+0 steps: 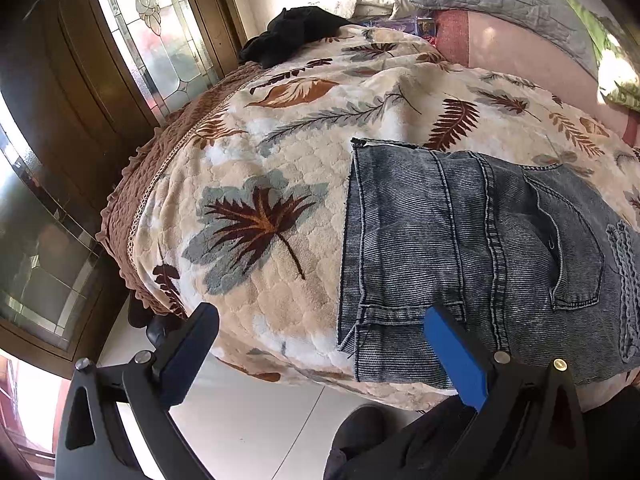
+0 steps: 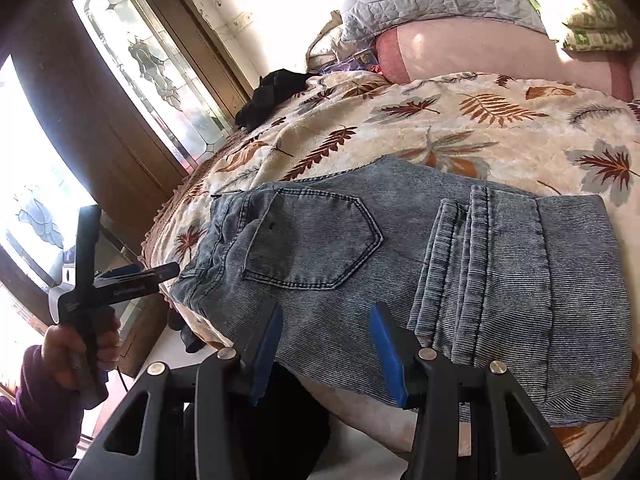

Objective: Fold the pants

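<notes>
Lying crosswise just ahead of the spread-jawed right gripper (image 2: 326, 346), the folded jeans (image 2: 400, 272) sit right of the equally spread left gripper (image 1: 320, 344).

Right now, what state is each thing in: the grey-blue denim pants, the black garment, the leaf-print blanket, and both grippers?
grey-blue denim pants: folded into a compact stack, lying flat near the bed's edge, back pocket up
black garment: crumpled, unfolded, at the far corner
leaf-print blanket: spread over the bed
left gripper: open, holding nothing
right gripper: open, holding nothing
</notes>
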{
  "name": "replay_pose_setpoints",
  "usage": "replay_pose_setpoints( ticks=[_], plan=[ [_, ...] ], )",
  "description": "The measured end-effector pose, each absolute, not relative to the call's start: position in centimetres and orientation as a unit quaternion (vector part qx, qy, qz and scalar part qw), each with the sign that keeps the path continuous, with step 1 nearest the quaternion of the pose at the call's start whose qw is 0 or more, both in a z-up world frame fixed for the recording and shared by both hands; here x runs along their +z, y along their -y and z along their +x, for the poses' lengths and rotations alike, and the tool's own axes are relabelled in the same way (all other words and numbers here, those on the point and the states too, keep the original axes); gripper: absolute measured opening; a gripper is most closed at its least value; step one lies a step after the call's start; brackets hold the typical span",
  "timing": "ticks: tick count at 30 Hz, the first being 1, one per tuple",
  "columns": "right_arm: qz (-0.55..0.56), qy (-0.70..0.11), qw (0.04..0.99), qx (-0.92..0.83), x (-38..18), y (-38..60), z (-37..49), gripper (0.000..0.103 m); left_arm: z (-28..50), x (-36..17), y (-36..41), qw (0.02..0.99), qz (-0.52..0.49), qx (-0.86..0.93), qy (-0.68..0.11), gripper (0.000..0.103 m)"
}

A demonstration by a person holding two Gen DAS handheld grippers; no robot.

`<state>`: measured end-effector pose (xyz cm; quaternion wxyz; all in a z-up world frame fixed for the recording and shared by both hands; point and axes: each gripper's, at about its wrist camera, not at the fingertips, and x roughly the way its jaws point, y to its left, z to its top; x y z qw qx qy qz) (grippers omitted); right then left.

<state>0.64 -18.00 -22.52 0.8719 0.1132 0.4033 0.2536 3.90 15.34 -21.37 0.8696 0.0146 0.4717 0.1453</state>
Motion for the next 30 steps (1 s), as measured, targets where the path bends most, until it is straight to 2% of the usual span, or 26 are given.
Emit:
replay_pose_setpoints(
  ticks=[21,30],
  plan=[
    [0.042,-0.384,0.891,0.240,-21.4,16.4,-1.0,0.049,3.8,-21.7,-16.0,0.869,0.004,0.147,-0.473,0.103],
    [0.030,-0.393,0.890,0.231,-21.7,15.7,-0.9,0.049,4.2,-24.3,-18.0,0.861,-0.075,0.118,-0.489,0.103]
  ],
)
